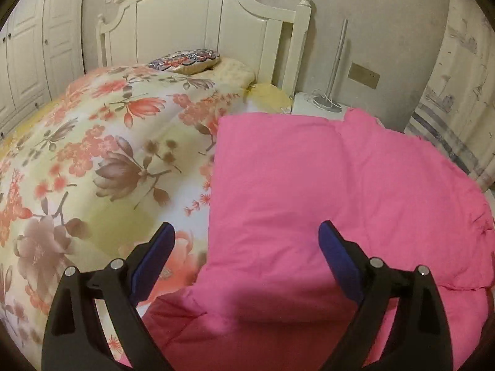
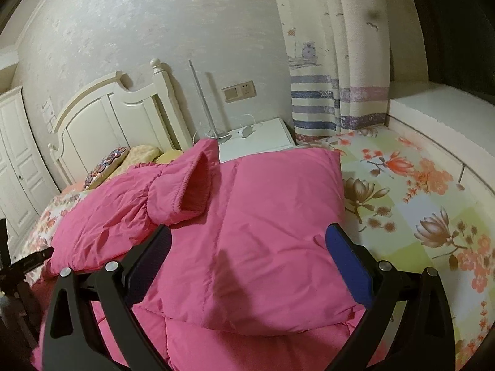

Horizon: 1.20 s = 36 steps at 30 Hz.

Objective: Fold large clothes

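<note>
A pink padded jacket (image 1: 324, 191) is lying on a floral quilt (image 1: 92, 160) that is covering the bed, its body already doubled over into a thick slab, while both grippers are hovering above its near edge. The left gripper (image 1: 246, 232) is standing wide apart with nothing between its blue pads, and the right gripper (image 2: 247, 235) is gaping just as wide, gripping nothing. In the right wrist view a sleeve (image 2: 182, 185) is lying across the upper left of the jacket, its ribbed cuff (image 2: 196, 182) facing the camera (the other sleeve is not showing in either view). The work appears to be midway: one fold is looking done, and the next is probably calling for each gripper to be lowering onto the jacket's near edge or corners, pinching through several puffy layers, then carrying that edge toward the headboard (image 1: 216, 21). Thick filling may be resisting a firm pinch, so the pads will likely be needing a deep bite.
</note>
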Tool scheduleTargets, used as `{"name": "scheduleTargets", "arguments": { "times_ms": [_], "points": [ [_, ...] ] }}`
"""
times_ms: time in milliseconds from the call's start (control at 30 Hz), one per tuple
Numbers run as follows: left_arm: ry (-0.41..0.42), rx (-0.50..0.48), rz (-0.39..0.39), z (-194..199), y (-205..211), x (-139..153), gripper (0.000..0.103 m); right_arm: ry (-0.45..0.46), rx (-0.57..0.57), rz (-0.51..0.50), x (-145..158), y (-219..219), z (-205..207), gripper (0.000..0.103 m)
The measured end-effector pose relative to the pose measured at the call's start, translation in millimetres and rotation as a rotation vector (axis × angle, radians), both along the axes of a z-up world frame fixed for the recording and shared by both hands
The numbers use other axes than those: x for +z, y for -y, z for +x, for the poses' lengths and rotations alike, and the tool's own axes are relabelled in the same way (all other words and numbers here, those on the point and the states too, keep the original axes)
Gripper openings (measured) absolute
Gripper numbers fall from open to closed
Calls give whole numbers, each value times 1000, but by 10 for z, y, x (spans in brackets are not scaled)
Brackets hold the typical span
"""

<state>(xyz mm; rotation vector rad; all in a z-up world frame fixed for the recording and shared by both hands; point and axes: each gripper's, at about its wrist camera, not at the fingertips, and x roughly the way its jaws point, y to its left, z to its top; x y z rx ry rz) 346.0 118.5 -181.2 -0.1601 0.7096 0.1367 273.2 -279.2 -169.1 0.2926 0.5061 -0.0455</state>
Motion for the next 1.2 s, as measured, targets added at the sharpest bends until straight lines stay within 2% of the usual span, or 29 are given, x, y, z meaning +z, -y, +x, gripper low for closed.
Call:
{"name": "scheduleTargets", "arguments": {
  "times_ms": [67, 167, 300, 367, 433, 467, 500, 533, 567, 700, 800, 900, 933, 1000, 1100, 1133, 1200],
  "points": [
    [32, -3, 28, -49, 37, 29, 93, 6, -6, -59, 72, -115, -10, 97],
    [49, -12, 50, -94, 87, 21, 93, -2, 60, -119, 237, -404, 89, 97],
    [47, -2, 25, -76, 59, 10, 94, -37, 169, -276, 471, -1085, 419, 97],
    [46, 3, 6, -86, 31, 7, 95, -30, 222, -316, 510, -1394, 561, 97],
    [42, 5, -8, -84, 19, -1, 95, -58, 258, -350, 443, -1668, 707, 97],
    [40, 5, -15, -81, 9, -6, 95, -113, 274, -373, 342, -1799, 800, 97],
    [39, 6, -20, -80, 2, -10, 96, -233, 305, -414, 103, -1950, 937, 97],
    [38, 4, -23, -78, -4, -11, 97, -304, 319, -450, -58, -2023, 998, 97],
    [36, 2, -28, -74, -6, -16, 97, -321, 325, -478, -187, -2060, 1003, 97],
    [20, -2, -38, -53, -8, -35, 98, -353, 357, -376, -214, -1922, 1046, 98],
    [19, 1, -45, -53, -19, -42, 98, -362, 362, -369, -207, -1921, 1041, 98],
    [14, 4, -53, -46, -29, -50, 98, -423, 393, -380, -104, -1953, 1100, 98],
    [11, 4, -54, -41, -28, -54, 98, -415, 397, -401, -15, -1972, 1128, 98],
    [10, 5, -52, -41, -24, -56, 98, -322, 369, -431, 199, -1995, 1173, 98],
    [10, 7, -51, -41, -23, -53, 99, -222, 303, -405, 433, -1952, 1391, 97],
    [10, 6, -52, -38, -29, -56, 99, -210, 293, -384, 465, -1947, 1476, 96],
    [8, 10, -57, -40, -35, -61, 100, -225, 291, -338, 447, -1974, 1729, 86]
  ]
}}
